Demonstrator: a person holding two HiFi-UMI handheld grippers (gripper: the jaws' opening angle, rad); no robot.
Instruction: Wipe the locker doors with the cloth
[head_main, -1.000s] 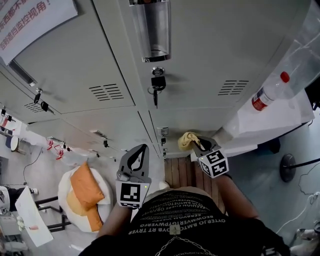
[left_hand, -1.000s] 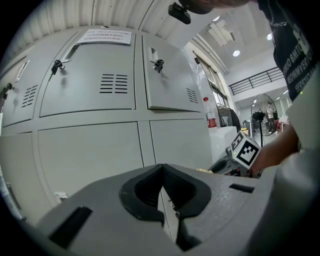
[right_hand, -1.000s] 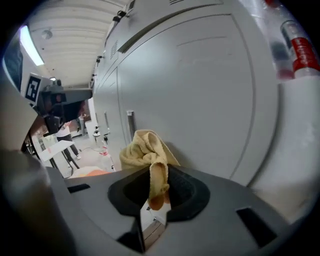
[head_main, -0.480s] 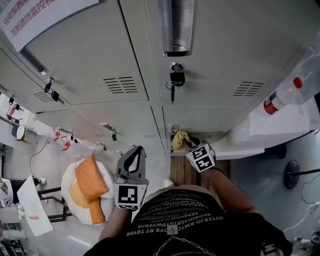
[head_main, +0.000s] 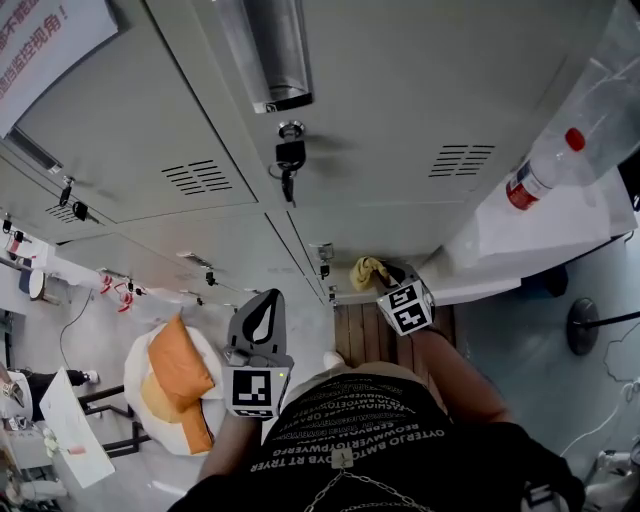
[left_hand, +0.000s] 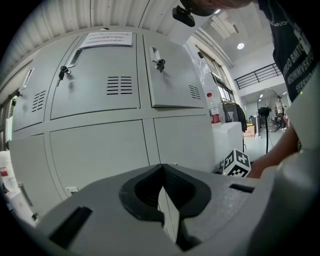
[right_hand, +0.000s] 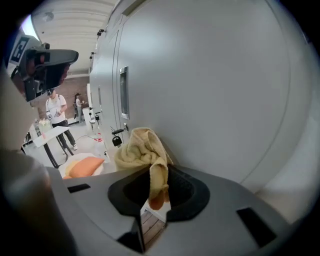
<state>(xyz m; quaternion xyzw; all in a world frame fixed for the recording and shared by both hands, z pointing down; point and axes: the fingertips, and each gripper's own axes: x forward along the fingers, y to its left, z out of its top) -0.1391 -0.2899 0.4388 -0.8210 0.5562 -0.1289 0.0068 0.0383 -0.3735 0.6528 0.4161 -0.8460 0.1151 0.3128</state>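
Grey metal locker doors (head_main: 400, 110) (left_hand: 95, 90) (right_hand: 215, 90) fill the upper half of the head view. My right gripper (head_main: 385, 275) (right_hand: 156, 186) is shut on a crumpled yellow cloth (head_main: 367, 271) (right_hand: 142, 152), which is pressed low against a bottom locker door. My left gripper (head_main: 265, 312) (left_hand: 162, 192) hangs apart from the lockers with its jaws shut and nothing between them. In the left gripper view the right gripper's marker cube (left_hand: 236, 164) shows at the lower right.
A key with a dark fob (head_main: 289, 160) hangs from a lock. A steel handle (head_main: 262, 50) sits above it. A clear bottle with a red cap (head_main: 540, 170) stands on a white ledge at right. An orange cushion (head_main: 175, 372) lies on the floor at left. Wooden planks (head_main: 365, 345) lie below the lockers.
The head view has swung right and back left, so the lockers shifted in frame. The right gripper with the cloth edged up and left along the bottom door. The left gripper barely moved.
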